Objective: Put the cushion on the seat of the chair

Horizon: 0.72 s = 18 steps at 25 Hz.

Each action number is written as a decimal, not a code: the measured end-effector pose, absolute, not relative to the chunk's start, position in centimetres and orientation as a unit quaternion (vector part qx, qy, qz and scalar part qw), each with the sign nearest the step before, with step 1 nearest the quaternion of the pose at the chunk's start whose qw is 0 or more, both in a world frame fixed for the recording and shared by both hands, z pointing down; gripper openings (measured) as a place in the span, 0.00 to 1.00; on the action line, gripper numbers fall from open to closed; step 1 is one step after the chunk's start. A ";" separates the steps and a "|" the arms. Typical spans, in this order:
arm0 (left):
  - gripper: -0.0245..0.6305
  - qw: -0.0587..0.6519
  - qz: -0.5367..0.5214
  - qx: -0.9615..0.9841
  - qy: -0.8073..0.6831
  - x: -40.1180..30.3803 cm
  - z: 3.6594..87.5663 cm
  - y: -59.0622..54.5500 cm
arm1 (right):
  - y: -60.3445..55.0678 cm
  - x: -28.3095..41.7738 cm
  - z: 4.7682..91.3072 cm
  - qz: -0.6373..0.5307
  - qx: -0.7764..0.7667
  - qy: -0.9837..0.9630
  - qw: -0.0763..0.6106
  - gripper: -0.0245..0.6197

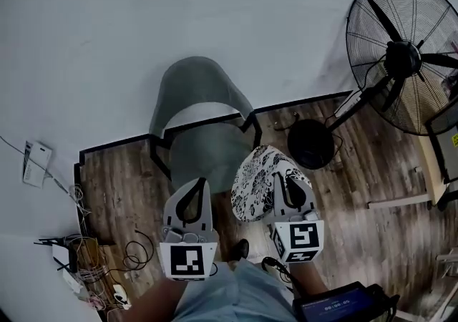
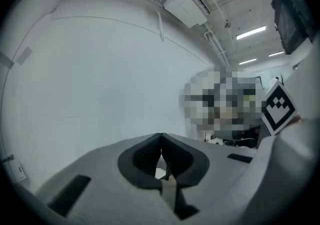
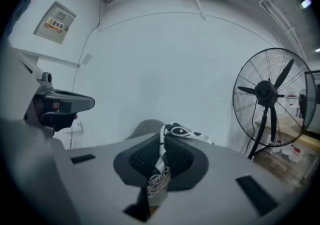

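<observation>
Printed cloth covers the cushion (image 1: 256, 184) in my matt grey plastic right gripper (image 3: 163, 141); the chair (image 1: 204, 84) looks smooth and matt, the floor (image 1: 372, 170) grained wood, the fan guard (image 1: 426, 109) thin metal wire.

The cushion (image 1: 259, 184) is just right of the chair (image 1: 204, 149), fan (image 1: 404, 56) farther right.

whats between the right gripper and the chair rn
The cushion: the right gripper is shut on its edge, and in the right gripper view the patterned fabric stands in front of the grey chair.
</observation>
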<state>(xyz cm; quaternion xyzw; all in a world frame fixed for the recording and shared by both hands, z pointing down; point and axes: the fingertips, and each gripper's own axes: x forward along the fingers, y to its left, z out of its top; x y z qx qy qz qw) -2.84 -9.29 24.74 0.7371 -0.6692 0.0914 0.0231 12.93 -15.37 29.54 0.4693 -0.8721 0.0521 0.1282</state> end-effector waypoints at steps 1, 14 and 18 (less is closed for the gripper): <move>0.05 0.027 0.091 0.736 -0.670 -3.5 24.9 -9.7 | -15.7 12.3 29.8 0.053 0.468 -0.872 0.133 0.08; 0.05 0.061 0.098 0.721 -0.683 -9.5 27.9 -14.7 | -20.9 5.8 31.9 0.052 0.438 -0.883 0.162 0.08; 0.05 0.061 0.107 0.715 -0.688 -11.4 28.8 -16.1 | -22.4 3.4 32.8 0.052 0.423 -0.889 0.170 0.08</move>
